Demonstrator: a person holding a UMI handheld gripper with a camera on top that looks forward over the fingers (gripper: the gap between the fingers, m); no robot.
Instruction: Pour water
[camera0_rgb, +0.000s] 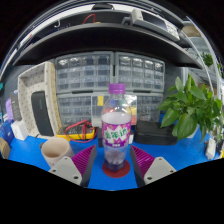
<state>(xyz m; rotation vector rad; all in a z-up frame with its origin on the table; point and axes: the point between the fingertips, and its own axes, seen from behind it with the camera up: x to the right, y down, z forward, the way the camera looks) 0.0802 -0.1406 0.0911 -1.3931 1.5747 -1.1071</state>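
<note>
While the gripper (110, 165) sits low over the blue table (185, 155), its pads (84, 158) close on both sides of a clear bottle (116, 127) w/ purple cap & label, upright btwn them. Paper cup (55, 150) near left; green plant (195, 108) right; storage drawers (110, 75) far back.

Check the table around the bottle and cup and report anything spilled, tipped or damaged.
Nothing stands out. The bottle stands upright and capped between the tongs, the paper cup sits upright beside them, and no spill shows on the blue table.
</note>
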